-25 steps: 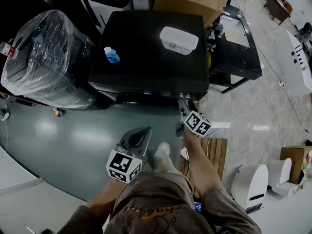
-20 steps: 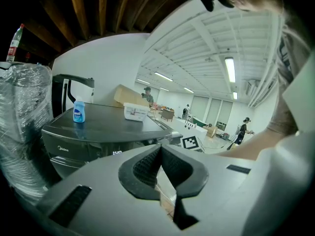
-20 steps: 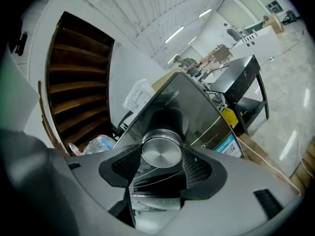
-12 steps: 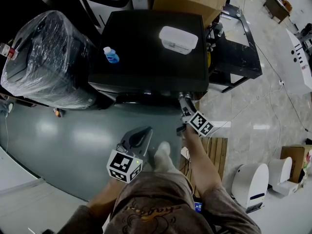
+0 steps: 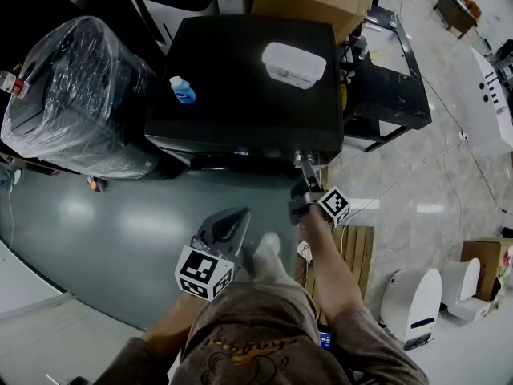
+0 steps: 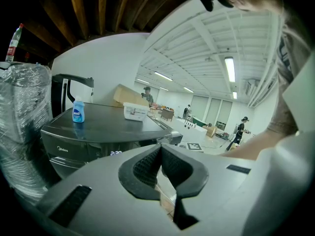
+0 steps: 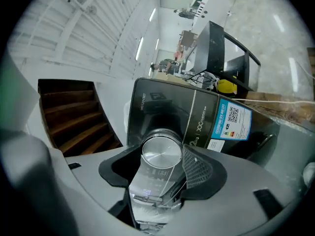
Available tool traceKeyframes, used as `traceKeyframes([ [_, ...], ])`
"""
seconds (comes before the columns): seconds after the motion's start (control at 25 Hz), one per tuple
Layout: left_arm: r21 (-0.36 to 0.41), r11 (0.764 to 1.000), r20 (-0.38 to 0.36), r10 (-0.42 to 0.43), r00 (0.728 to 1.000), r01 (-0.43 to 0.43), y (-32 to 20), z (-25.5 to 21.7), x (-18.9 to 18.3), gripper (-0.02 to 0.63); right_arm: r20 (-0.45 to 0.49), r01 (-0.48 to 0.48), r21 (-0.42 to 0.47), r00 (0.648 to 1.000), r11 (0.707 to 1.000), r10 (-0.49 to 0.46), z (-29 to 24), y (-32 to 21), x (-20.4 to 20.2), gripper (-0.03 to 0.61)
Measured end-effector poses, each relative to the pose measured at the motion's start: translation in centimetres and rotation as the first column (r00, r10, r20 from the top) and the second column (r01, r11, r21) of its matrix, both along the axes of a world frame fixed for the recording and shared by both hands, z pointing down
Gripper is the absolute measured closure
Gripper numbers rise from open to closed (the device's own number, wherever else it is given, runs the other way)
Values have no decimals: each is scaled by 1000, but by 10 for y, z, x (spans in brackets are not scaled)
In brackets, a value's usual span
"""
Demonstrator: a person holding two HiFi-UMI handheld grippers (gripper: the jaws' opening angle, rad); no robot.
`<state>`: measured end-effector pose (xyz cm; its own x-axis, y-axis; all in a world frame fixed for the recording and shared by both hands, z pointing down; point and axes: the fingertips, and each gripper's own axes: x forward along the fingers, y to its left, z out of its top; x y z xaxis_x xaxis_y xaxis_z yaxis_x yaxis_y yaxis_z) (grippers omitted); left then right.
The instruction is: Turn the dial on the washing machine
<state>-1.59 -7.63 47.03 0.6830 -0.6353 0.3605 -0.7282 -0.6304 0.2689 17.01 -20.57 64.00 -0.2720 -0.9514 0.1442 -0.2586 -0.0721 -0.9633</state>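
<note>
While right gripper (image 7: pixel 162 167) clamps it | dial (image 7: pixel 161 153): round, brushed-silver face

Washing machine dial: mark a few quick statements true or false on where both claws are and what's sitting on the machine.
1. The right claw is closed around the silver dial. True.
2. The left claw is clamped on the dial as well. False: it is shut on nothing and held back from the machine.
3. A blue bottle and a white plastic container stand on top of the washing machine. True.
4. In the head view, the dial is at the left end of the machine's front. False: it is at the right end.
</note>
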Motion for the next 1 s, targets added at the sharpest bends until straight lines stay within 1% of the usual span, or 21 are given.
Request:
traceKeyframes([
  [0.16, 0, 1000, 0, 2, 1000, -2, 0, 1, 2, 614, 97, -39, -26, 994, 999, 41, 7, 3, 2, 319],
  [0.32, -1, 1000, 0, 4, 1000, -4, 1, 1, 4, 614, 228, -91, -25, 969, 996, 94, 9, 4, 1, 319],
  [0.4, 0, 1000, -1, 6, 1000, -6, 1, 1, 5, 614, 250, -108, -23, 962, 994, 110, 10, 4, 2, 319],
  [0.52, -1, 1000, 0, 4, 1000, -4, 1, 1, 4, 614, 219, -99, -11, 971, 995, 99, 8, 4, 2, 319],
  [0.68, -5, 1000, 4, 3, 1000, -3, 1, 2, 1, 614, 117, -71, -13, 990, 997, 72, 6, 5, 4, 318],
  [0.8, -5, 1000, 0, 4, 1000, -4, -1, 2, 1, 614, 61, -27, 4, 998, 1000, 26, -1, 4, 0, 318],
  [0.88, -1, 1000, -5, 7, 1000, -7, -2, 0, 3, 614, 17, 2, -6, 1000, 1000, -1, -5, 10, -1, 318],
  [1.0, 10, 1000, -16, 11, 1000, -11, -3, -6, 3, 614, -92, 63, -6, 994, 998, -63, -18, 24, -4, 318],
])
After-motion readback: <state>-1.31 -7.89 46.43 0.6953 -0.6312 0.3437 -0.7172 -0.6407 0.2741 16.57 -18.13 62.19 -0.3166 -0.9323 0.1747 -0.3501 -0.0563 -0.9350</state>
